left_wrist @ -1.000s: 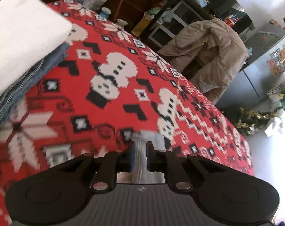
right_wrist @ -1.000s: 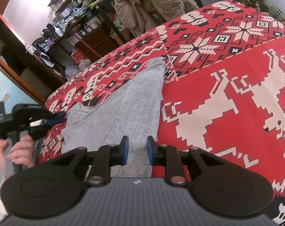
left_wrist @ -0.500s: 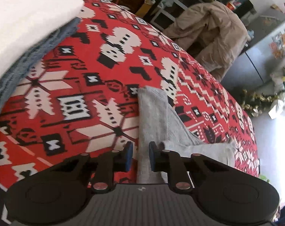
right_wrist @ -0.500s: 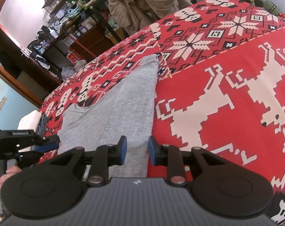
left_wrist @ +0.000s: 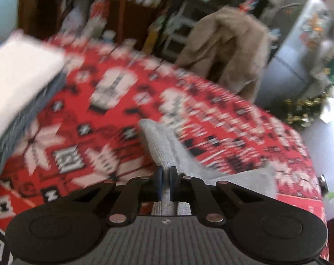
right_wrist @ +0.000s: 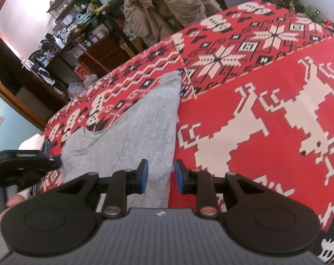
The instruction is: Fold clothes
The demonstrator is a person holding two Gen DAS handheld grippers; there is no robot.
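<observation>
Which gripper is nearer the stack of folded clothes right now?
Left. The left gripper, shut on the grey garment, sits beside the folded stack. The right gripper hangs open over the garment's opposite edge, farther from the stack.

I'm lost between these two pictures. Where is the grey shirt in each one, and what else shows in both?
Left wrist view: the grey shirt runs up the lower middle, pinched between the shut jaws of the left tool.
Right wrist view: it lies left of centre on the red patterned blanket, its near end between the right tool's open jaws.
Shared landmark: the beige coat behind the bed.
</observation>
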